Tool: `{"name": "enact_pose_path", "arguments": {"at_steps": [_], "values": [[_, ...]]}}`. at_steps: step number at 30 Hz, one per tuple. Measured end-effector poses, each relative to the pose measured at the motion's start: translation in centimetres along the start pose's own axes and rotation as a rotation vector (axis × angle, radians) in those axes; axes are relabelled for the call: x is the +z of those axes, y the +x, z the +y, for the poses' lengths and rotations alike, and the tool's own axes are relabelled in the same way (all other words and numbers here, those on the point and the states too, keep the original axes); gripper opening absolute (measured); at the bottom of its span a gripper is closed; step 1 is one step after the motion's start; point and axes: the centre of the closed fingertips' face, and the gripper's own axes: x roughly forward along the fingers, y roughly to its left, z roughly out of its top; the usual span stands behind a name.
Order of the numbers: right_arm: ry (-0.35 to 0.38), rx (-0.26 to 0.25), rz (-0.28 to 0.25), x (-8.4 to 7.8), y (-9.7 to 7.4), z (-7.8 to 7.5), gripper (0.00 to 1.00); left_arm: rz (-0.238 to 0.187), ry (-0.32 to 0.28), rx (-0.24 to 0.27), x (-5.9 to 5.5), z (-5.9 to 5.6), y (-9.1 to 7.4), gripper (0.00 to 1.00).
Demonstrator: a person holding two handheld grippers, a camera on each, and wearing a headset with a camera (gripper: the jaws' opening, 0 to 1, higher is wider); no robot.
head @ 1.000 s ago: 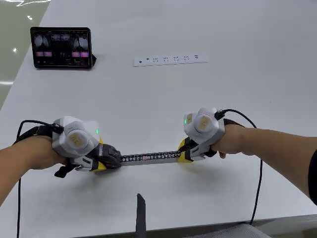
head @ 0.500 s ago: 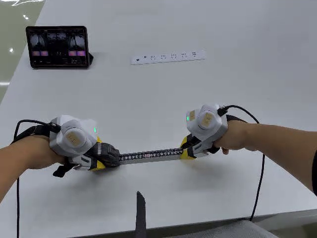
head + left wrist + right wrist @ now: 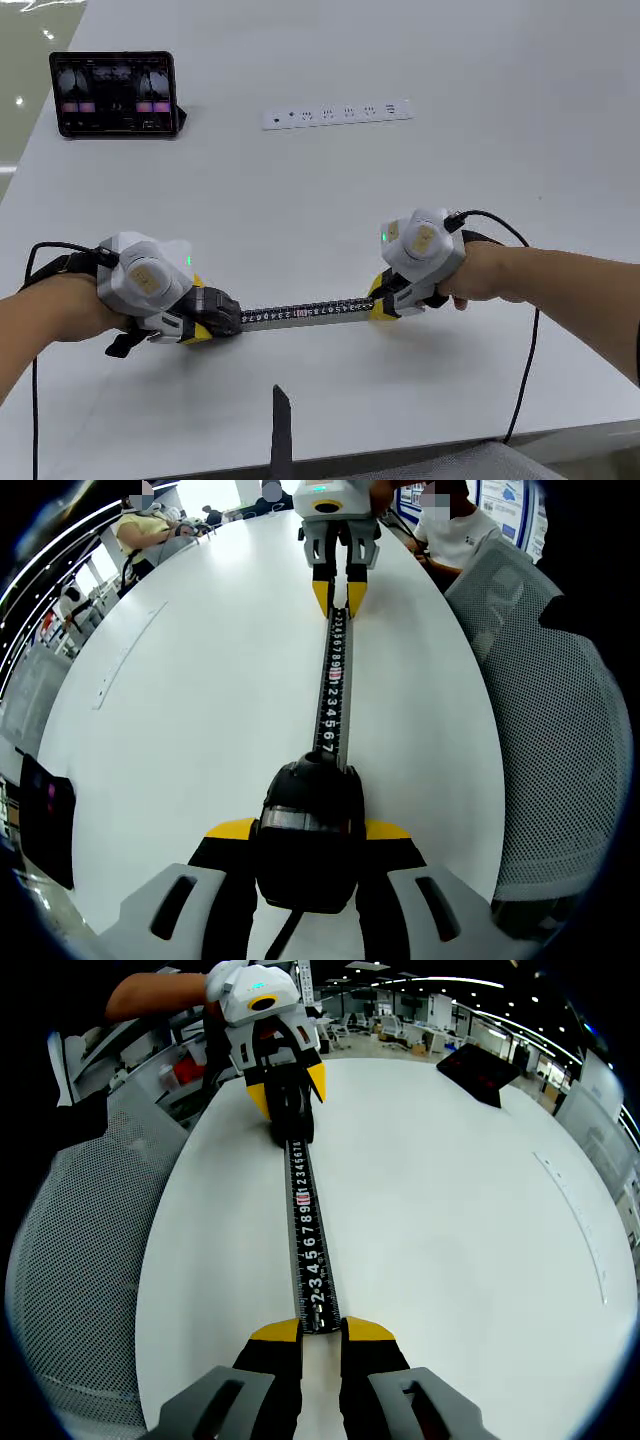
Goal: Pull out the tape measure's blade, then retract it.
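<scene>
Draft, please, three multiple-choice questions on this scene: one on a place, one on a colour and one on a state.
1. Where on the table does the tablet lie?
A) far left
B) near right
C) dead centre

2. What colour are the tips of the left claw and the right claw?
A) red
B) yellow
C) blue

3. How is the blade of the tape measure?
A) fully wound in
B) pulled out between the claws
C) snapped in two

Answers:
1 A, the head view shows it far off to the left.
2 B, both gripper views show yellow tips.
3 B, the left claw grips the case and the right claw pinches the blade's end, with the numbered strip stretched between them.
</scene>
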Motion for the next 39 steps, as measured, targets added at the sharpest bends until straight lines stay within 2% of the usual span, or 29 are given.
{"name": "enact_pose_path", "arguments": {"at_steps": [39], "values": [[0.039, 0.001, -0.002, -2.1, -1.6, 0.0, 0.10, -0.006, 0.000, 0.007, 0.2, -0.1, 0.0, 0.33]]}}
